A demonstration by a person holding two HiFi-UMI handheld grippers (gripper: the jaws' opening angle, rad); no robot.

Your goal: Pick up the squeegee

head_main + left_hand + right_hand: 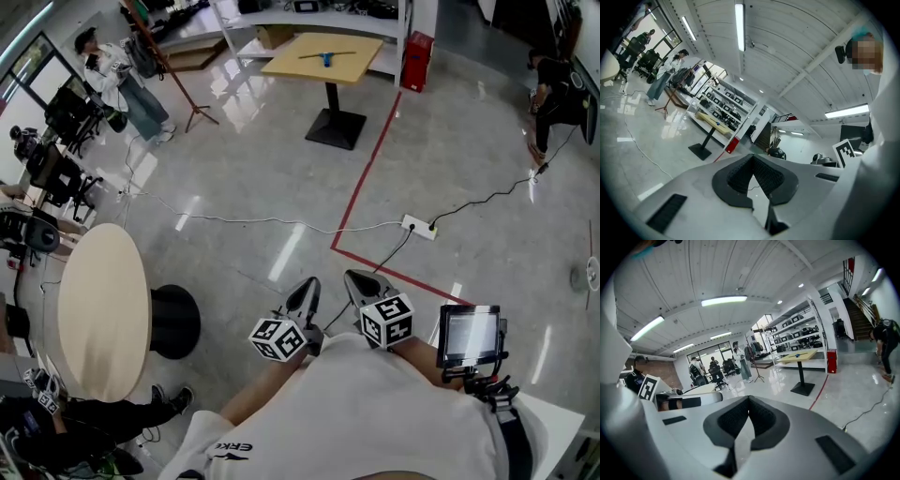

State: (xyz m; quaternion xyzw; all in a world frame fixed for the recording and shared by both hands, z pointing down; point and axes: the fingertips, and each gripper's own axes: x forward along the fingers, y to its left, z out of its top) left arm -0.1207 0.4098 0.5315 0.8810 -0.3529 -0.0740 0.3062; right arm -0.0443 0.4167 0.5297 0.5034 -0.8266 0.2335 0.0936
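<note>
Nothing of the job is done yet. My left claw (305,298) is pressed together on nothing, held close in to me. Far ahead of it, a little toward my right claw's side, the squeegee (326,57) lies flat on the yellow table (291,61) (its middle looks blue), untouched. My right claw (364,286), just beside the left, is likewise closed and empty. Left to do, I judge: cross the floor, open a claw, grip the squeegee, lift

The blue squeegee (326,57) lies on a square yellow desk (291,64) far across the shiny floor (469,141), while the left tool (306,292) and the right tool (362,286), both with jaws together, are side by side close to the person's chest.
</note>
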